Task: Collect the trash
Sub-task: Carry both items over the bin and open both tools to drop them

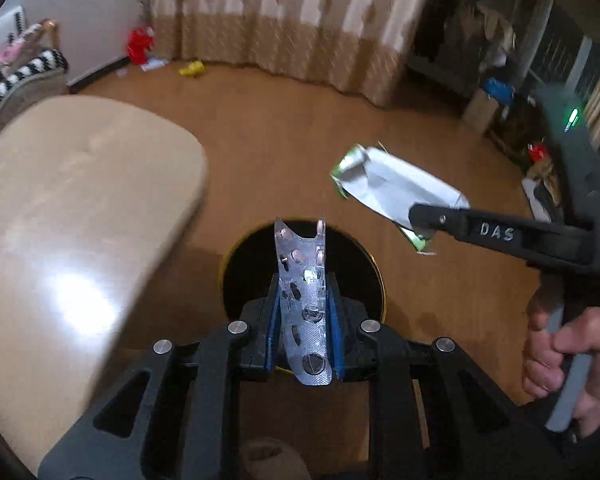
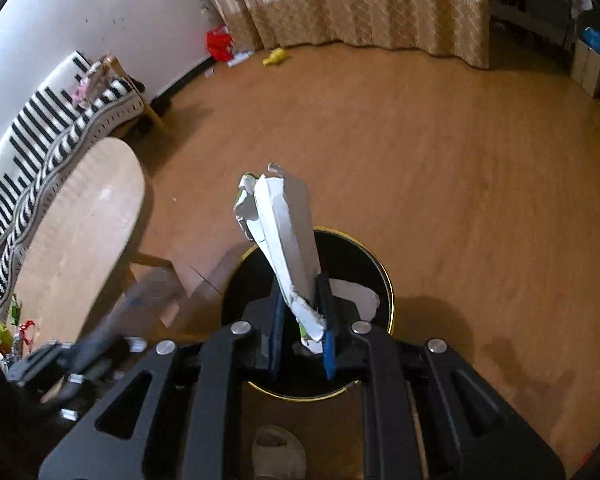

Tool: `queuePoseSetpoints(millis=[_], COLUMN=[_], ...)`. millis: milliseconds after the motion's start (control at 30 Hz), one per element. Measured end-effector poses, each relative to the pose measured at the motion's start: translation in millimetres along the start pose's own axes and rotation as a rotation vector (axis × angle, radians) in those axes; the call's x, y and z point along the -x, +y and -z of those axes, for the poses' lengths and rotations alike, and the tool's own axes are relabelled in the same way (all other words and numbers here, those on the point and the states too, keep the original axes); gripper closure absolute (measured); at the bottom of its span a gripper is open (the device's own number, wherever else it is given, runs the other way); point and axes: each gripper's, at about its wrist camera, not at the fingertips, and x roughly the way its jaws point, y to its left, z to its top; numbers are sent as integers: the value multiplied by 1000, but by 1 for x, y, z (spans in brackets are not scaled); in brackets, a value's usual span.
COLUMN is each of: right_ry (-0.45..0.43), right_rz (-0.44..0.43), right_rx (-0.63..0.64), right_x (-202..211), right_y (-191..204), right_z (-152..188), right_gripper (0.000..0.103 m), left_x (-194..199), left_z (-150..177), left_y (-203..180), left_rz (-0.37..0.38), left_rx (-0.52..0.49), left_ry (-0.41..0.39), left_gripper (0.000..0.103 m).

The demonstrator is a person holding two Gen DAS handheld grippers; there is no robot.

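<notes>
My left gripper (image 1: 303, 300) is shut on a clear, used pill blister pack (image 1: 303, 280) that stands up between its blue pads. Right below it on the floor sits a round black bin (image 1: 360, 276) with a gold rim. To the right, my right gripper (image 1: 422, 220) comes in from the side, shut on a crumpled white and green carton (image 1: 384, 184). In the right wrist view that gripper (image 2: 303, 312) clamps the same flattened carton (image 2: 284, 232) above the bin (image 2: 364, 268), which holds a piece of white paper (image 2: 356, 296).
A beige oval table (image 1: 80, 220) stands close on the left, with a striped sofa (image 2: 40, 136) behind it. Red trash (image 2: 219, 44) and yellow trash (image 2: 275, 57) lie on the wooden floor by the curtain (image 2: 360, 8). A slippered foot (image 2: 278, 452) shows below the grippers.
</notes>
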Motion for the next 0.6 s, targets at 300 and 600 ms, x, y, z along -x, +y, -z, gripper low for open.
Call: queuePoseSetpoints(millis=[300, 600], right_ry=[64, 63], right_rz=[14, 16], right_rx=[-23, -31], right_x=[-19, -21], right_y=[-1, 0], right_z=[-1, -3], right_gripper=[87, 87], left_x=[-63, -76], left_z=[-11, -20], left_y=[4, 11], left_rz=[-1, 15], left_rx=[29, 25], left_ry=[89, 92], left_gripper=[83, 80])
